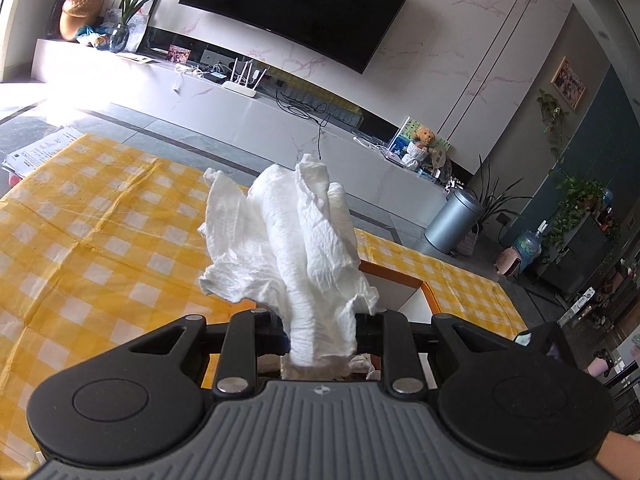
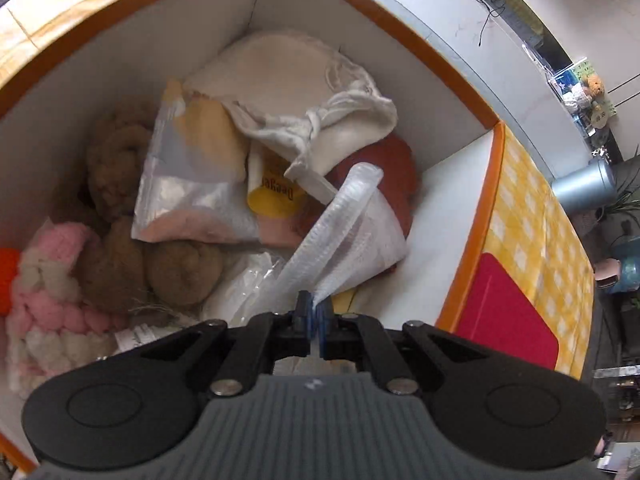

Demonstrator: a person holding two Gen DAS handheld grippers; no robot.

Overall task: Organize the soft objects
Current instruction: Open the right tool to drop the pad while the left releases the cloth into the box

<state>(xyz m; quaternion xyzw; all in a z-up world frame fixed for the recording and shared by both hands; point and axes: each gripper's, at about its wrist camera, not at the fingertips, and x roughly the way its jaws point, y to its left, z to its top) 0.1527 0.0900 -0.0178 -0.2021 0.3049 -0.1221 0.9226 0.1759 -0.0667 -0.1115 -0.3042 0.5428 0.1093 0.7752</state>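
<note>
My left gripper (image 1: 320,328) is shut on a crumpled white paper towel (image 1: 296,240), held above the yellow checked tablecloth (image 1: 100,240). An orange-rimmed white box (image 1: 420,292) shows just behind it. My right gripper (image 2: 316,316) is shut on a clear zip-top plastic bag (image 2: 340,232) and holds it inside the orange-rimmed box (image 2: 460,92). The box holds a brown plush toy (image 2: 120,208), a pink and white knit piece (image 2: 52,292), a cream cloth bag (image 2: 288,92), a clear packet (image 2: 188,184) and a rust-red item (image 2: 392,160).
A white TV console (image 1: 240,104) with a router stands beyond the table under a wall TV (image 1: 304,4). A grey bin (image 1: 452,216) stands on the floor at right. A red flat item (image 2: 508,312) lies on the tablecloth beside the box. Papers (image 1: 40,152) lie at the table's far left.
</note>
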